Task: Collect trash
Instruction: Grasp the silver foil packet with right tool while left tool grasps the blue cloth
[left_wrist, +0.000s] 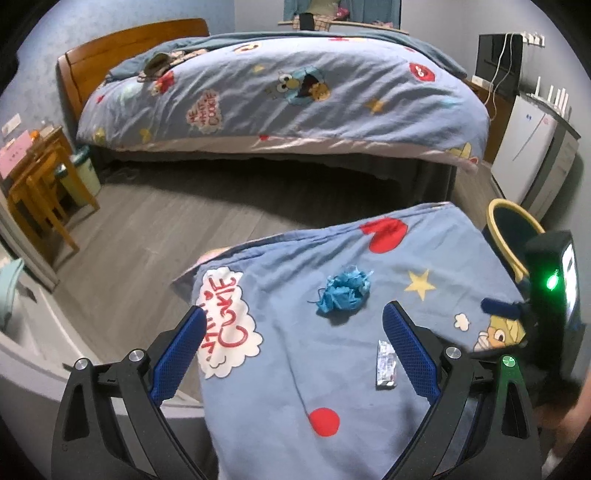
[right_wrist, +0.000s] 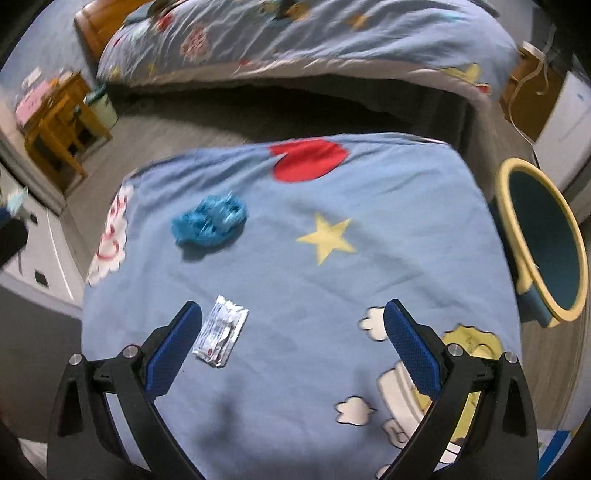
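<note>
Hovering over the cloth-covered surface (right_wrist: 295, 295), we held both grippers wide open and empty. The silver wrapper (right_wrist: 220, 335) lay just beside the right gripper's (right_wrist: 293, 325) left finger, at about ten o'clock from its centre, long axis running seven to one; we judged that hand nearer. The crumpled blue wad (right_wrist: 209, 220) sat farther out at eleven, the yellow-rimmed bin (right_wrist: 541, 242) at two. The left gripper (left_wrist: 293, 328) faced the wad at twelve.

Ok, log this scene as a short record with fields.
surface: blue cartoon-print cover
trash 1: crumpled blue wad, lying on the cover
trash 2: silver foil wrapper, flat, beside the right gripper's left finger
bin: yellow-rimmed bin, off the cover's right edge
left gripper: open, holds nothing
right gripper: open, holds nothing
picked up: nothing yet
</note>
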